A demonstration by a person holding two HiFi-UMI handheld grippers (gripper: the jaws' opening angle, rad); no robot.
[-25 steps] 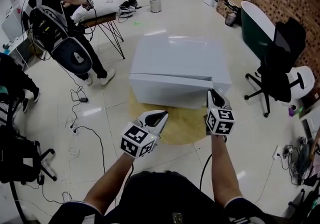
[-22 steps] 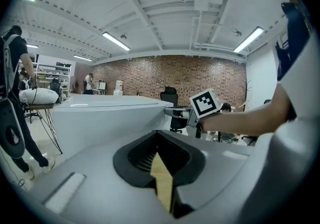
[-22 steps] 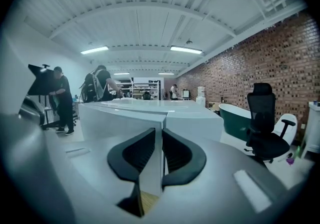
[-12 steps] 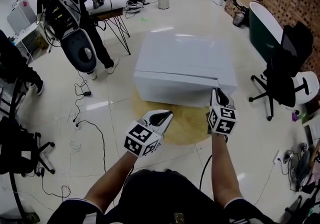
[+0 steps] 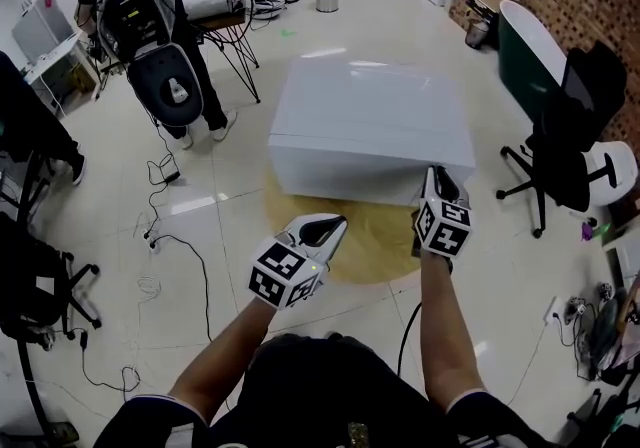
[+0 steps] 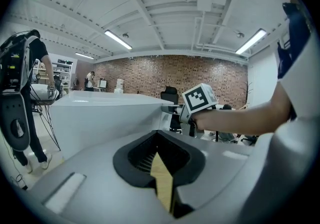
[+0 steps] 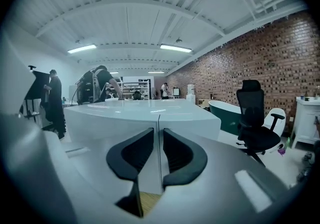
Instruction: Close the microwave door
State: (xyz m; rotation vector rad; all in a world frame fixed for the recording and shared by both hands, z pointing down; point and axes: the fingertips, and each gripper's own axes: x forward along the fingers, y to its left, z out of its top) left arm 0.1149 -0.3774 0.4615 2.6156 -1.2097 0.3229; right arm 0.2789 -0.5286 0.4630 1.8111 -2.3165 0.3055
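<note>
task object: large white box-shaped microwave (image 5: pixel 370 116), standing on a round tan mat (image 5: pixel 370 251) on the glossy pale floor (image 5: pixel 230 206). front face looks flush from the head view; cannot tell whether the door is latched.

right gripper (image 5: pixel 434 174): tips at the front right corner of the box, touching or just shy of it. jaws a narrow slit apart, nothing between them; a vertical seam of the box shows through the slit. left gripper (image 5: pixel 335 226): tips together, empty, hanging over the mat, apart from the box.

risks (judgement):
1. a push at the corner may slide or turn the whole box on the mat instead of seating the door.
2. smooth faces give the tips little purchase; a slip off the corner is likely.
3. loose black cables (image 5: pixel 175 251) lie near the person's left side, a trip hazard.

materials: box is smooth, semi-gloss, sharp-edged, probably rigid plastic or painted sheet. jaw pads are black, ribbed and curved. the mat is flat and matte.
</note>
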